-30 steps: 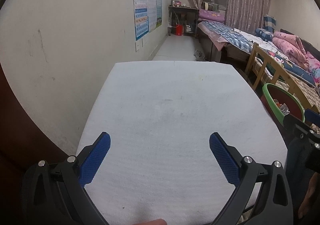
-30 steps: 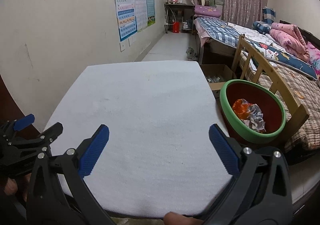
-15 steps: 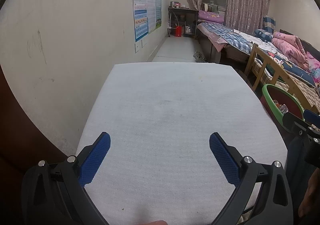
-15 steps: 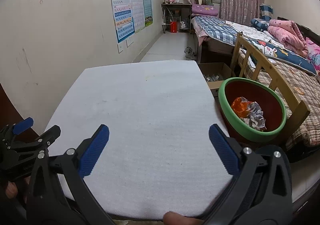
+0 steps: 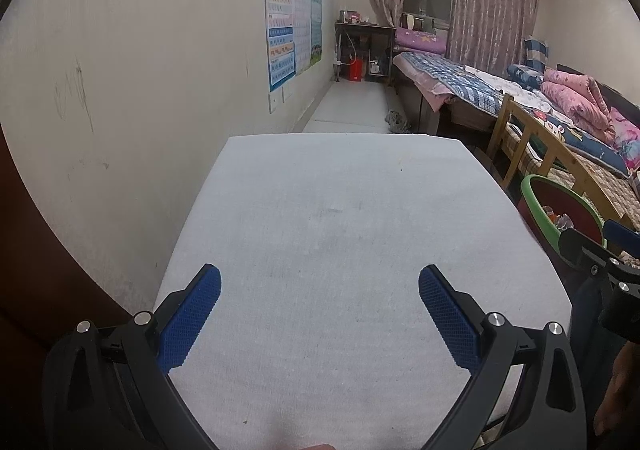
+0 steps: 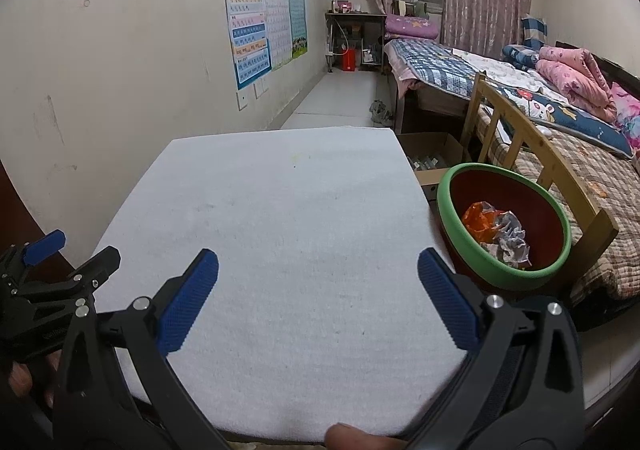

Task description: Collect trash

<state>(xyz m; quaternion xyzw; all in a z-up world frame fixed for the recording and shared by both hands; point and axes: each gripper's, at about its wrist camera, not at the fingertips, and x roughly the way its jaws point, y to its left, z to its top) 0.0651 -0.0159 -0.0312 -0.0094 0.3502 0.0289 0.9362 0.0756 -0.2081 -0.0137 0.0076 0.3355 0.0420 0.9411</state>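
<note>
Both grippers have lifted slightly, pads spread wide and empty; left gripper (image 5: pixel 319 312) hovers over the white foam-covered table (image 5: pixel 332 210), bare of litter; right gripper (image 6: pixel 318 290) likewise; at 3 o'clock the green-rimmed red basin (image 6: pixel 452 228) holds crumpled orange and silver wrappers (image 6: pixel 496 230), so collection looks finished; the basin's floor is partly hidden.

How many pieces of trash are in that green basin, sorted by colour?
Orange wrapper: 1
Grey-white crumpled wrapper: 1
Total: 2, both lying inside the green basin beside the white table. Anything beneath them is hidden.
</note>
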